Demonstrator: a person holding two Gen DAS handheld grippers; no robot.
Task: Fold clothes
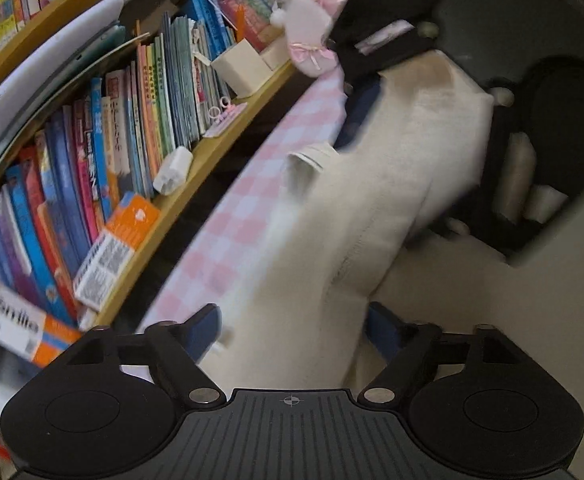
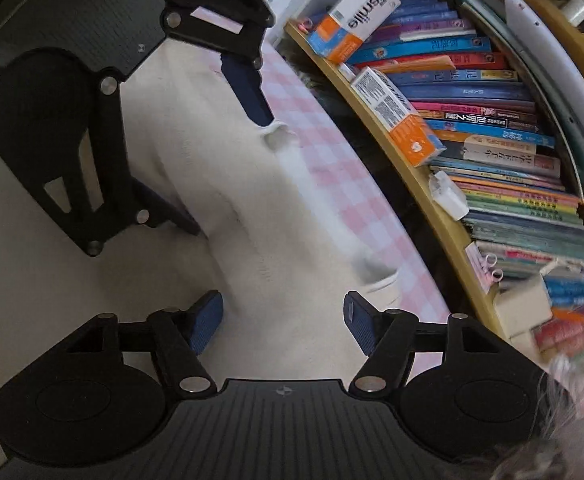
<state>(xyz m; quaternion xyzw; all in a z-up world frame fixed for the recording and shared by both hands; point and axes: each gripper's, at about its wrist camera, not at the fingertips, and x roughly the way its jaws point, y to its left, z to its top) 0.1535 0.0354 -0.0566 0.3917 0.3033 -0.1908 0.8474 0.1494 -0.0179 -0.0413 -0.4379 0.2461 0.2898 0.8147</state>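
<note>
We had both grippers released: left gripper [image 1: 292,336] and right gripper [image 2: 282,320] straddled the white garment [image 1: 356,208] lying ahead on the checked cloth [image 1: 228,216], pads not touching. Risk, we judged: loose fold springing open or sliding toward the bookshelf [image 2: 432,184] edge.

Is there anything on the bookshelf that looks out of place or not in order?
Yes. Two orange and white boxes lie tilted in front of the books, not upright in the row. A small white object also lies loose at the shelf edge.
</note>
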